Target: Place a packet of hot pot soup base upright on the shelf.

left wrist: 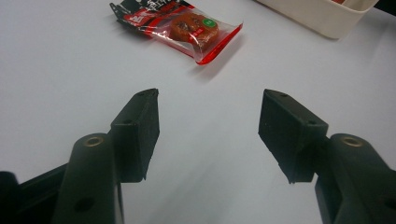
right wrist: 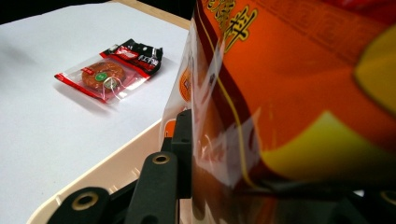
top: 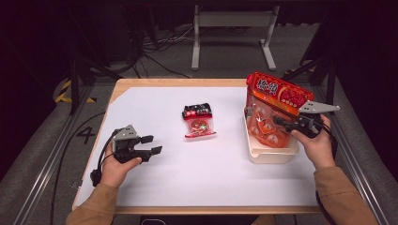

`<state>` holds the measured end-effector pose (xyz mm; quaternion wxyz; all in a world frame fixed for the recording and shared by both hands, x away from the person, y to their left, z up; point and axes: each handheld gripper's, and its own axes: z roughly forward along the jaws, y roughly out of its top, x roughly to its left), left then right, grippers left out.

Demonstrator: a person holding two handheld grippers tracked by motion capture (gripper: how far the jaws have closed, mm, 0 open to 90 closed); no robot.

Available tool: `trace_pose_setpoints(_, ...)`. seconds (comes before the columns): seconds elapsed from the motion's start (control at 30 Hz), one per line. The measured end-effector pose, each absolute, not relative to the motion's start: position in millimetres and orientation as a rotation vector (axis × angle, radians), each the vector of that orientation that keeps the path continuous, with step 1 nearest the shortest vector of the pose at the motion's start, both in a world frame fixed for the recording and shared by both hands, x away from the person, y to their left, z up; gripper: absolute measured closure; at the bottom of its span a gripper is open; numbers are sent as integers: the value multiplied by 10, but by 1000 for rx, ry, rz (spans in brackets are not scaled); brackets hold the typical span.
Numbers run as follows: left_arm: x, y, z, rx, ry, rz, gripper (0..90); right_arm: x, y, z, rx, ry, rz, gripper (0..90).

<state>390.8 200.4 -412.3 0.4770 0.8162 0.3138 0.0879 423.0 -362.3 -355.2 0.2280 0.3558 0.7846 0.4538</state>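
Observation:
A large orange-red snack bag [top: 274, 105] stands upright in a cream tray [top: 272, 154] at the right of the table. My right gripper [top: 280, 123] is shut on the bag's lower right side. In the right gripper view one black jaw presses the bag [right wrist: 299, 93], and the bag hides the other jaw. A small red-and-black snack packet [top: 199, 121] lies flat at the table's middle. My left gripper [top: 149, 144] rests low at the left, open, holding nothing and pointing toward the packet [left wrist: 182, 25], well short of it.
A white sheet [top: 187, 173] covers the wooden table. The tray's rim [left wrist: 322, 16] shows at the far right in the left gripper view. Beyond the table's back edge are a metal stand [top: 232, 28] and cables on the floor.

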Motion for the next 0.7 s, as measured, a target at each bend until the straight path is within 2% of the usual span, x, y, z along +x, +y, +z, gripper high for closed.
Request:
trace_pose_setpoints(0.17, 3903, 2025, -4124, 1991, 771, 217, 394, 4205, -3632, -3535, 1017, 2137, 1255, 681)
trace_pose_setpoints(0.3, 3905, 2035, -4131, 1991, 777, 211, 391, 4207, -3676, -3507, 1057, 2061, 1250, 506)
trace_pose_setpoints(0.47, 3914, 2036, -4135, 1992, 779, 214, 384, 4166, -3751, -3456, 1113, 2012, 1292, 352)
trace_pose_setpoints(0.6, 3910, 2029, -4131, 1993, 781, 212, 382, 4087, -3777, -3417, 1122, 1990, 1271, 296)
trace_pose_setpoints(0.7, 3908, 2029, -4121, 1991, 777, 217, 381, 4028, -3798, -3397, 1133, 1962, 1256, 296)
